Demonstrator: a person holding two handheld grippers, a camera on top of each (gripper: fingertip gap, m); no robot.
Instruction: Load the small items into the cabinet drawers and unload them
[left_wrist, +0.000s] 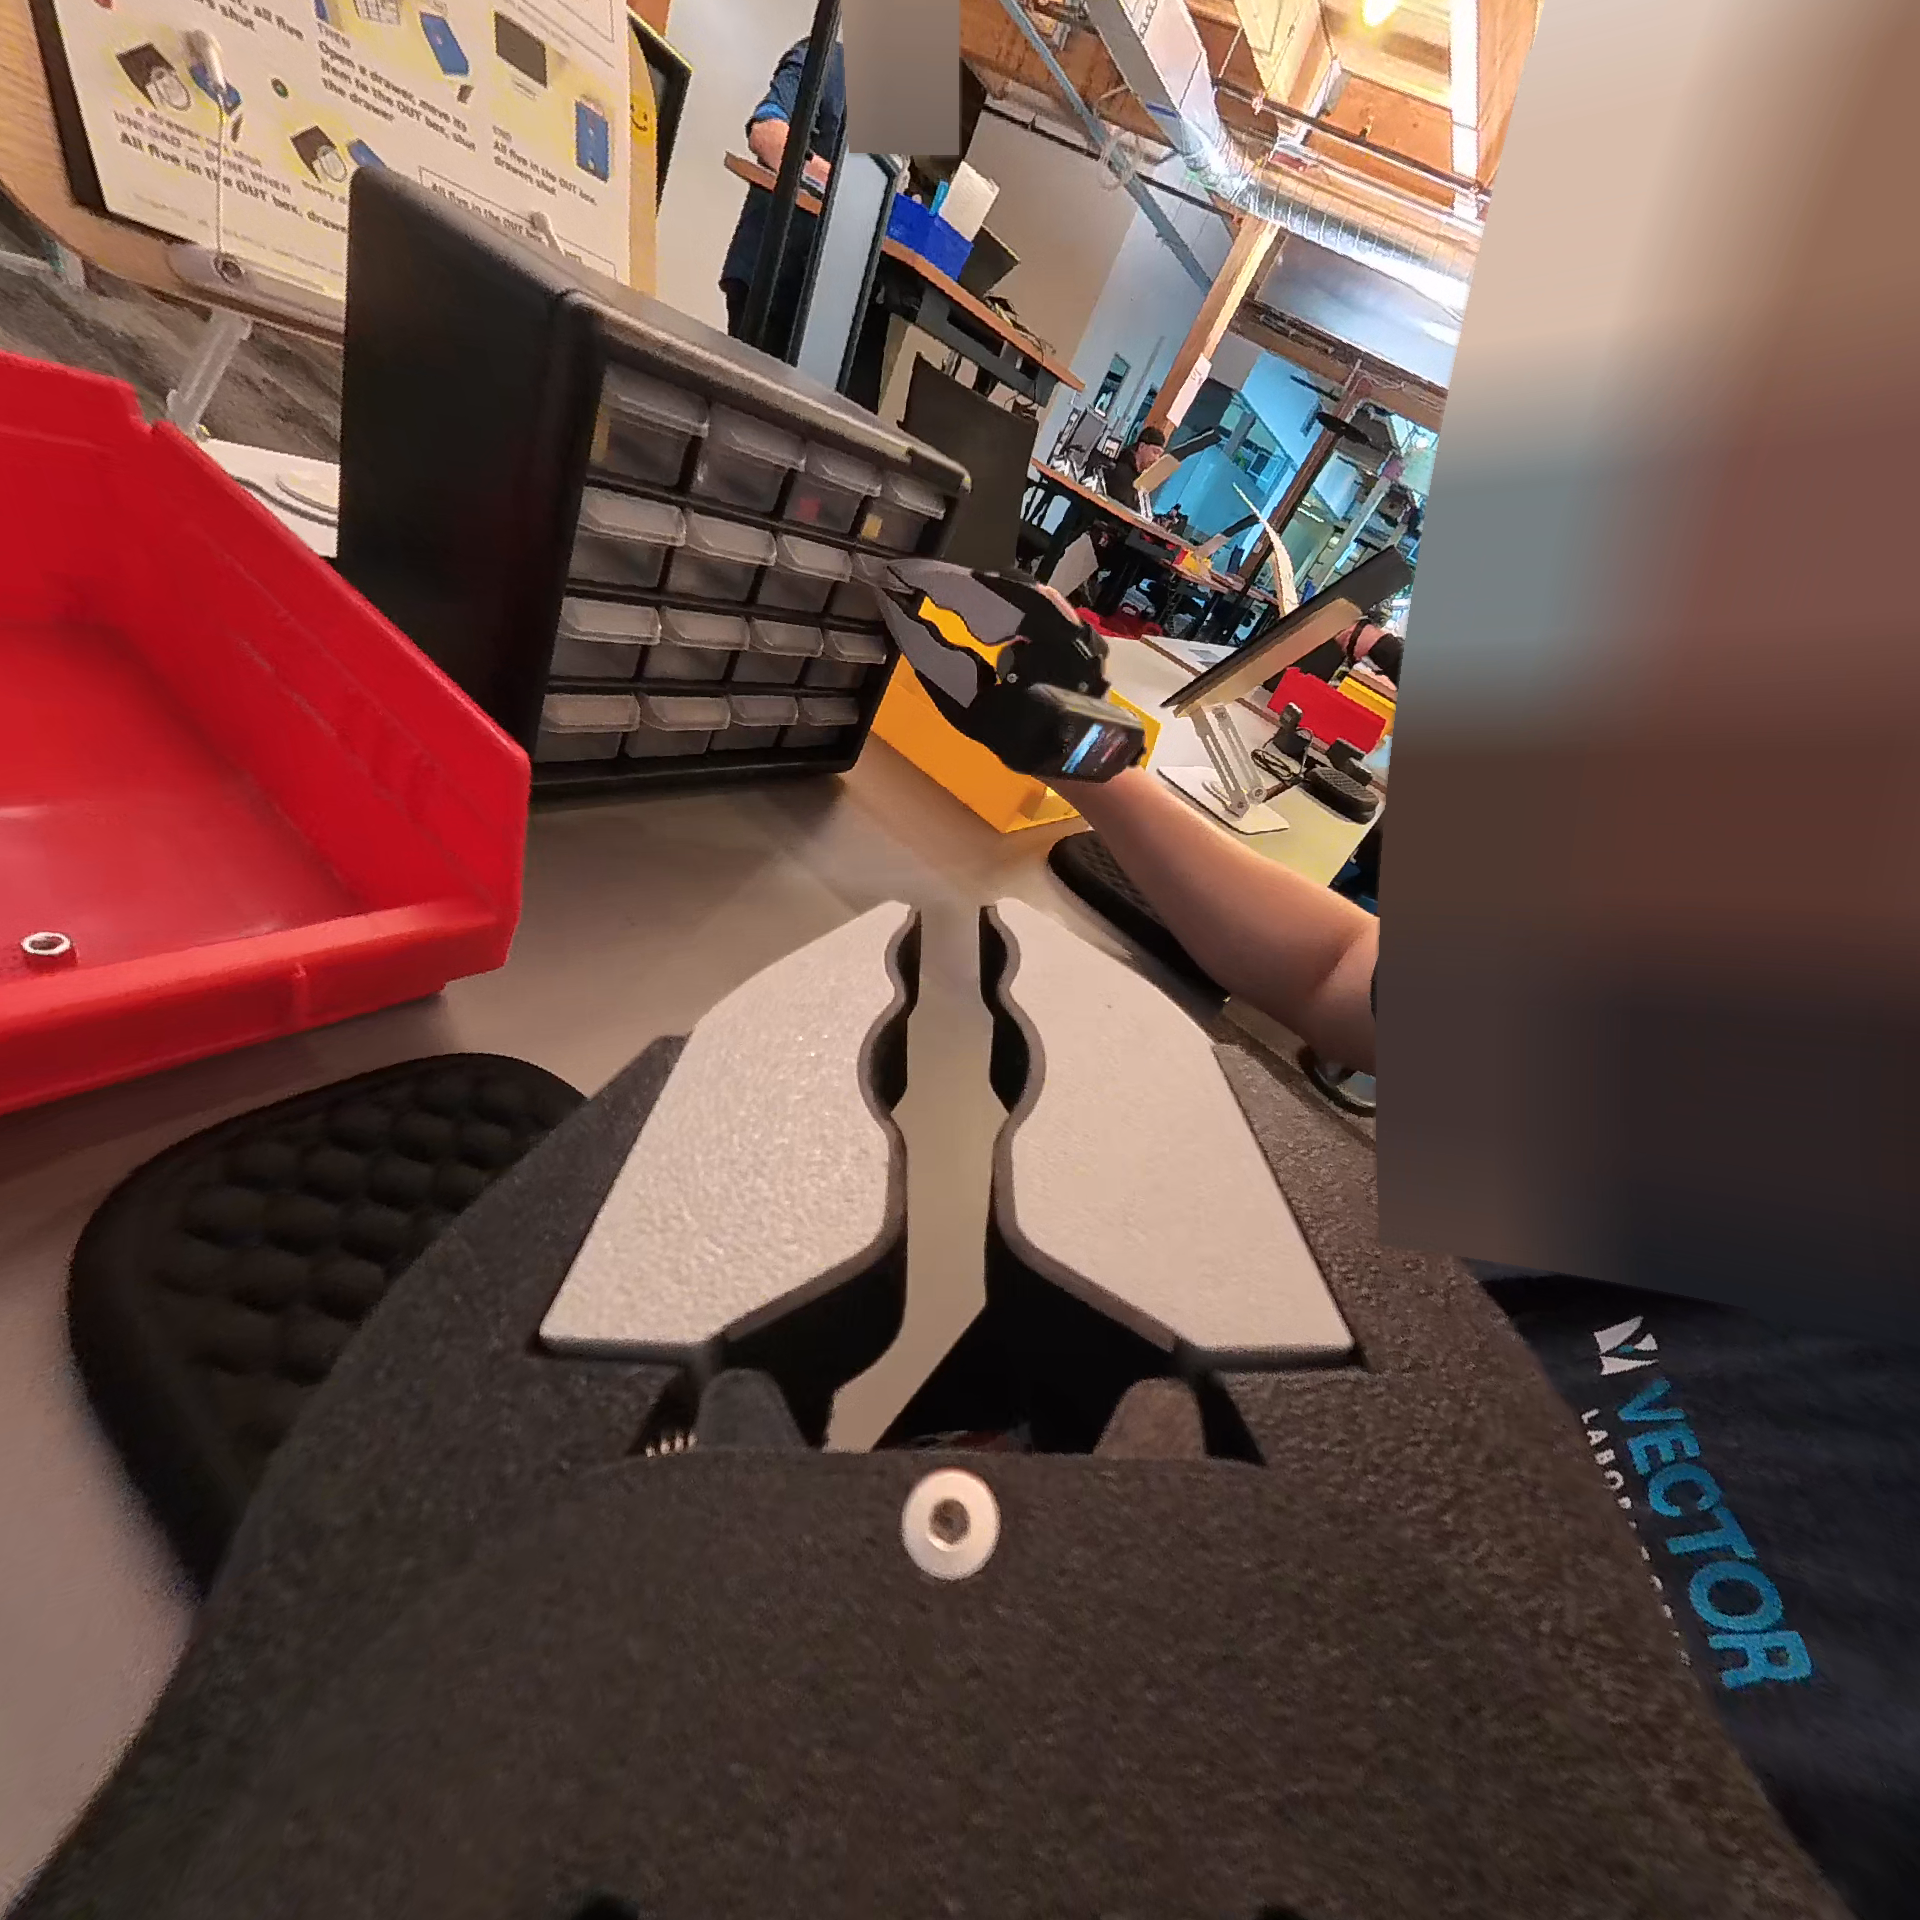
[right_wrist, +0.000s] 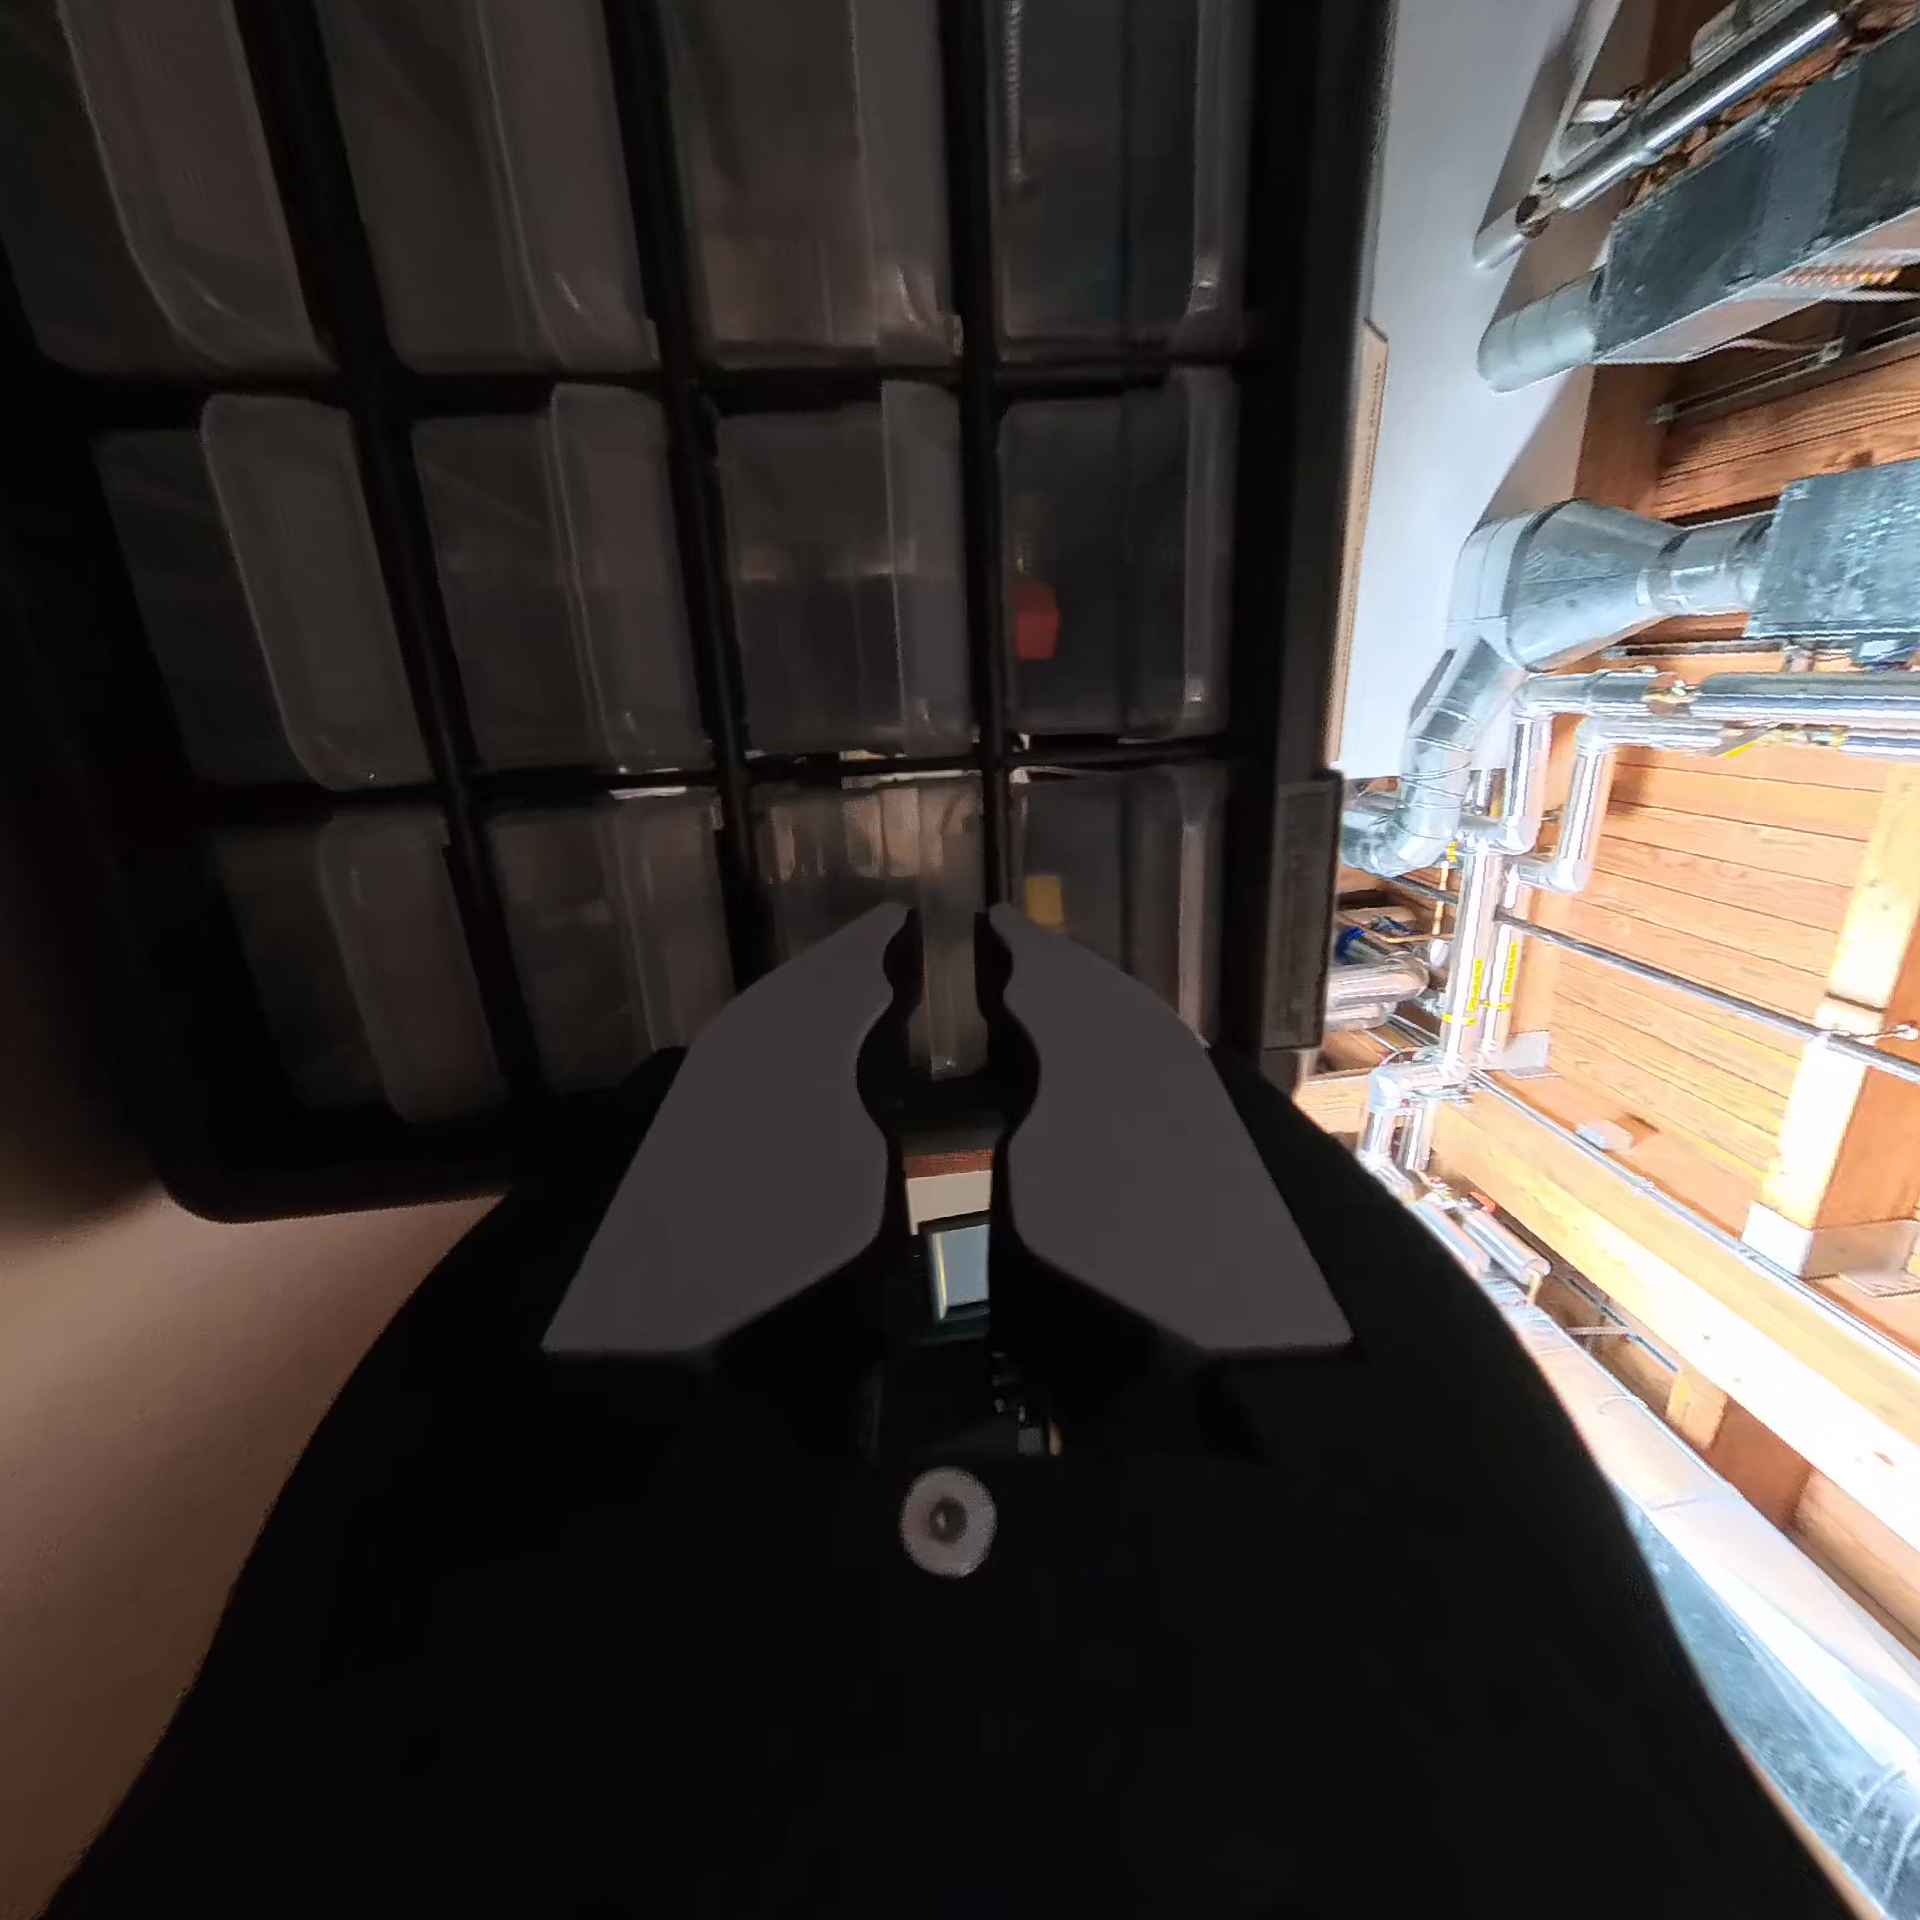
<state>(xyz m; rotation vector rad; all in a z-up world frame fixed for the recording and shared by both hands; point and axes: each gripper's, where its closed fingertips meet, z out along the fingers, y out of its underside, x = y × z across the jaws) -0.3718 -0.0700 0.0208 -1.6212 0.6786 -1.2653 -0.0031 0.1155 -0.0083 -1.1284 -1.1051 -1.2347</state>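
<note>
A black cabinet (left_wrist: 468, 447) with several clear drawers stands on the table. In the left wrist view my right gripper (left_wrist: 902, 582) is at the rightmost drawer of the second row from the top. In the right wrist view, which is turned sideways, my right gripper (right_wrist: 948, 920) is shut on that drawer's clear handle tab (right_wrist: 940, 1003). A red item (right_wrist: 1036, 620) and a yellow item (right_wrist: 1042, 896) show inside two top-row drawers. My left gripper (left_wrist: 949, 914) is shut and empty, low over the table in front of the cabinet.
A red bin (left_wrist: 208, 790) at the left holds a small metal nut (left_wrist: 47, 948). A yellow bin (left_wrist: 966, 758) sits right of the cabinet. Black padded rests (left_wrist: 270, 1226) lie on the table. A person's forearm (left_wrist: 1236, 883) reaches across from the right. Left tips to right tips: about 40 cm. The red item (right_wrist: 1036, 620) lies some 6 cm from my right tips, 40 cm from my left tips.
</note>
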